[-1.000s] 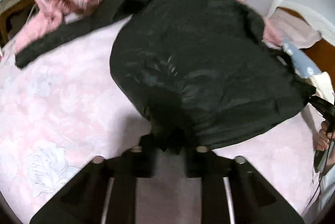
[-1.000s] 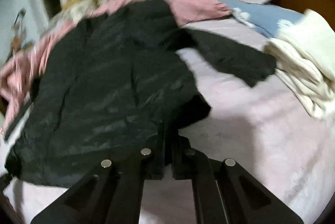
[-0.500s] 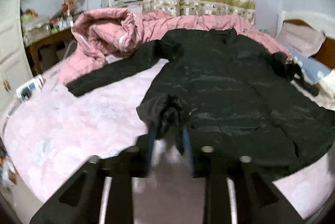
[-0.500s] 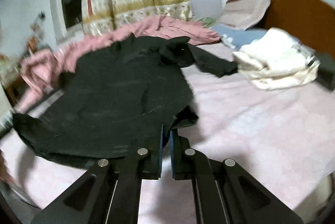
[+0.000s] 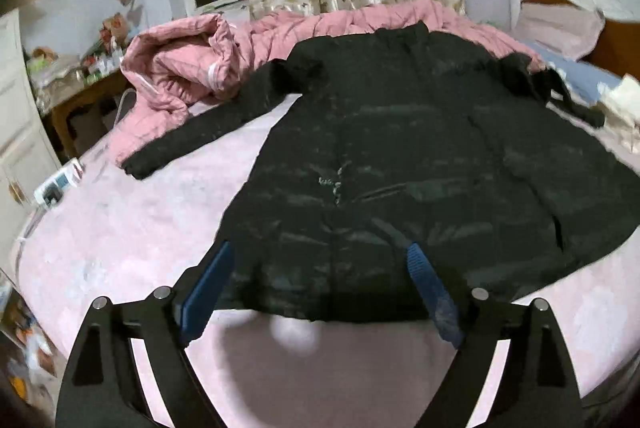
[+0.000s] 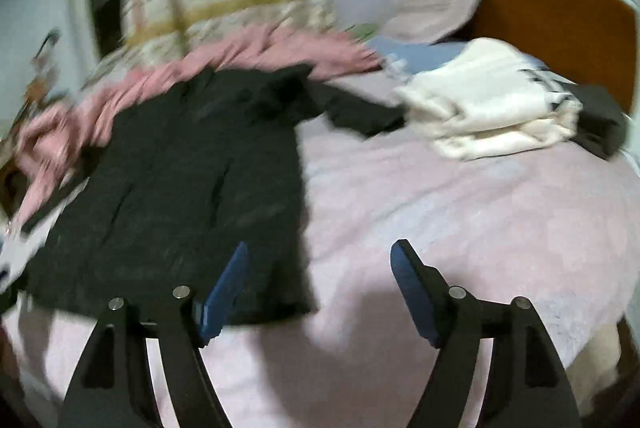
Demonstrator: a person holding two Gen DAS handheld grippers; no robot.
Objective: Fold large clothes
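A large black padded jacket (image 5: 420,164) lies spread flat on the pink bed (image 5: 120,228), collar far, hem near, both sleeves stretched out to the sides. It also shows in the right wrist view (image 6: 180,180). My left gripper (image 5: 318,260) is open and empty, its jaws wide apart over the jacket's near left hem. My right gripper (image 6: 318,260) is open and empty just above the near right corner of the hem, with bare sheet under its right finger.
A pink quilted coat (image 5: 188,68) is bunched at the far left of the bed. Folded cream clothes (image 6: 492,104) and a dark item (image 6: 600,120) lie near the orange headboard (image 6: 560,28). A desk with clutter (image 5: 72,80) stands left of the bed.
Both grippers have opened and let go of the jacket's hem corners. The jacket now lies flat, and both grippers have pulled back a little.
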